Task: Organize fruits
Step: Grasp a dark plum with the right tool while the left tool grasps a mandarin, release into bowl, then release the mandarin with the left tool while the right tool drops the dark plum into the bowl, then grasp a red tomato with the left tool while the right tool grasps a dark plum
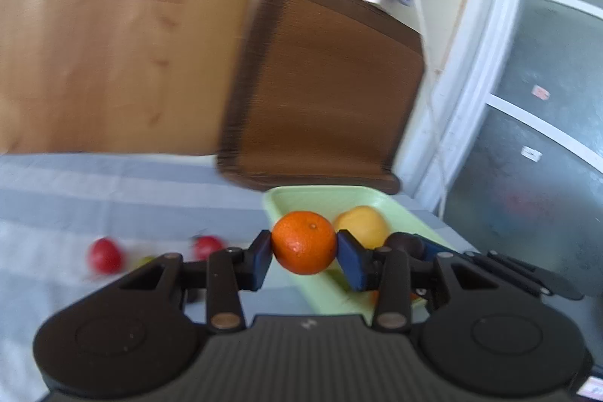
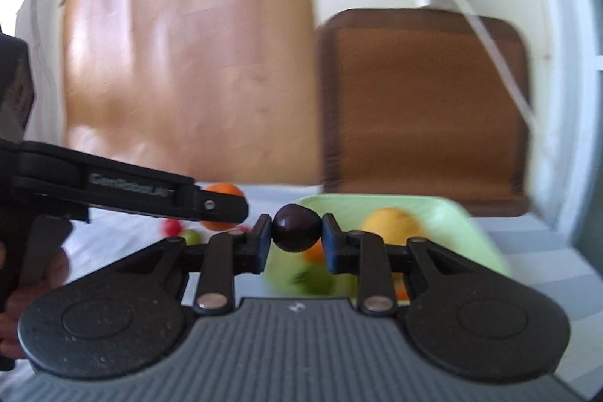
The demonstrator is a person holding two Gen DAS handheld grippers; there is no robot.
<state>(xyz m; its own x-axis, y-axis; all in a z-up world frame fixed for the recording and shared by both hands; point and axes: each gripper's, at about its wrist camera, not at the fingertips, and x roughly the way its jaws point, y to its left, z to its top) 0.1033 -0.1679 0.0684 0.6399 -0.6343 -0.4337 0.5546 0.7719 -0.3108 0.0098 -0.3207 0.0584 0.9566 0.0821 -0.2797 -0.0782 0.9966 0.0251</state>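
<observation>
Two small red fruits [image 1: 104, 256] lie on the grey striped counter [image 1: 113, 198] at nine o'clock of the pale green rectangular tray [image 1: 301, 199], which holds a round yellow fruit [image 1: 362, 224]; a dark wooden chair back [image 1: 324, 85] stands behind. The left claw [image 1: 303, 253] grips a round orange tangerine [image 1: 303, 242] above the tray's near edge. The right claw [image 2: 296, 238] clamps a dark round plum [image 2: 296, 228] over the tray.

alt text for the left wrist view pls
The left gripper holds an orange between its blue-padded fingers, beside a pale green tray holding a yellow fruit. Two red fruits lie on the grey striped cloth to the left.
</observation>
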